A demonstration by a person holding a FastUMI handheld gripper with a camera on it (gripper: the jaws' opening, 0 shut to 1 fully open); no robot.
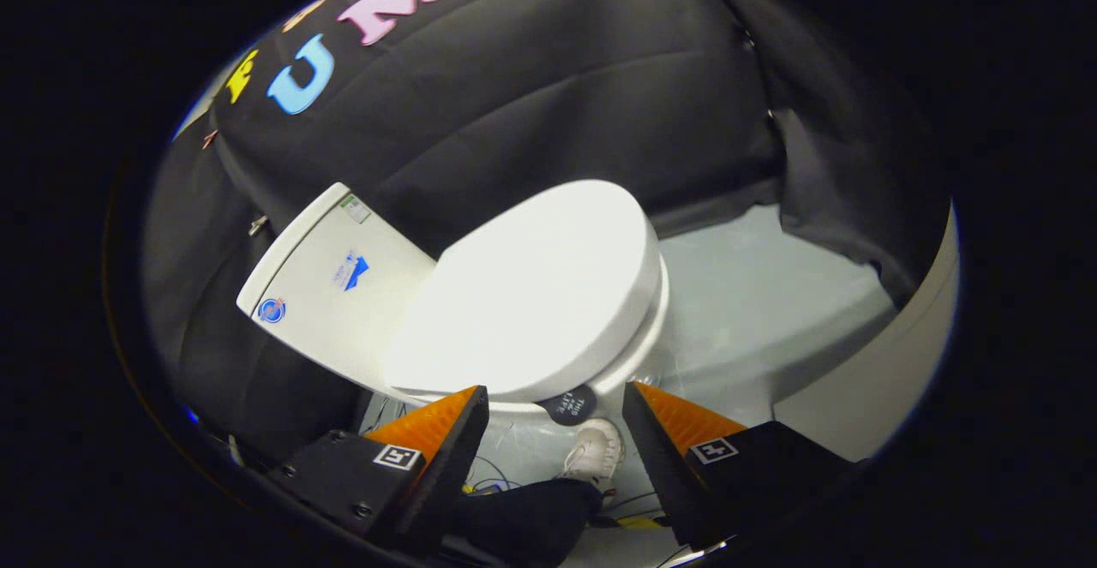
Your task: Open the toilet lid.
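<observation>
The gripper (555, 405) stands wide open, its two fingers spread well apart and holding nothing. The toilet lid (536, 289) lies closed on the bowl just ahead of the fingers, its near edge close to the fingertips; contact cannot be confirmed. A small dark round tag (567, 404) sits at the lid's near edge, between the fingers. The tank (330, 285) adjoins the lid's far end. A person's shoe (595, 452) rests on the pale floor (754, 311) below the lid.

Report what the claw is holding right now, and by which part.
Nothing is held. The claw is open, its fingers apart just short of the toilet lid, which lies closed on the toilet, with a small dark tab between them.
</observation>
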